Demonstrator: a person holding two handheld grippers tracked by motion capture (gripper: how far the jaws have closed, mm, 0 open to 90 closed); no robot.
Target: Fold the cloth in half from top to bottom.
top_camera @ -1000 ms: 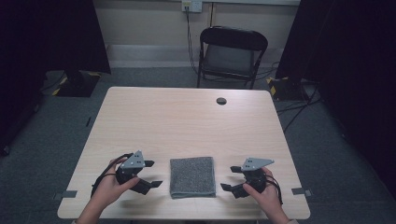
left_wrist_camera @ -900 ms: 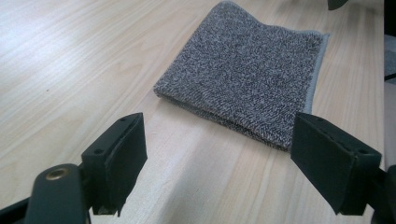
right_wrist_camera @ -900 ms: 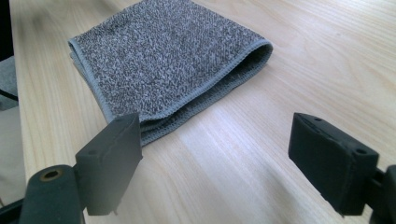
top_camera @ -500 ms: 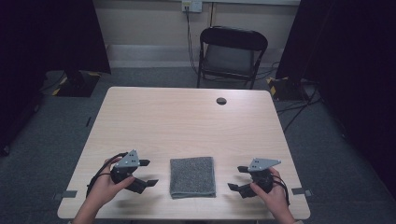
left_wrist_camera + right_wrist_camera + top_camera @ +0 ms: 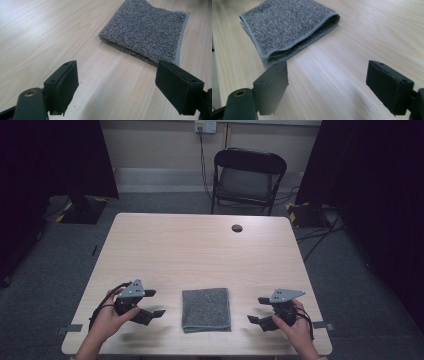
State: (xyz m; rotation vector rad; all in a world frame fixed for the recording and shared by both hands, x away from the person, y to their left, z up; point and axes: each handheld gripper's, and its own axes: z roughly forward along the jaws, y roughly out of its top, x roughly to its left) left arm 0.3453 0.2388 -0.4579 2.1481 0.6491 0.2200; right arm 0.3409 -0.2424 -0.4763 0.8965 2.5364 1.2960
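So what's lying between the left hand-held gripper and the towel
Nothing: bare table separates the open left hand-held gripper from the folded towel, as the left gripper view shows.

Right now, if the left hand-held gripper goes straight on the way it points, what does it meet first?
Probably the folded grey towel: the left hand-held gripper points at its near folded edge, with bare table between.
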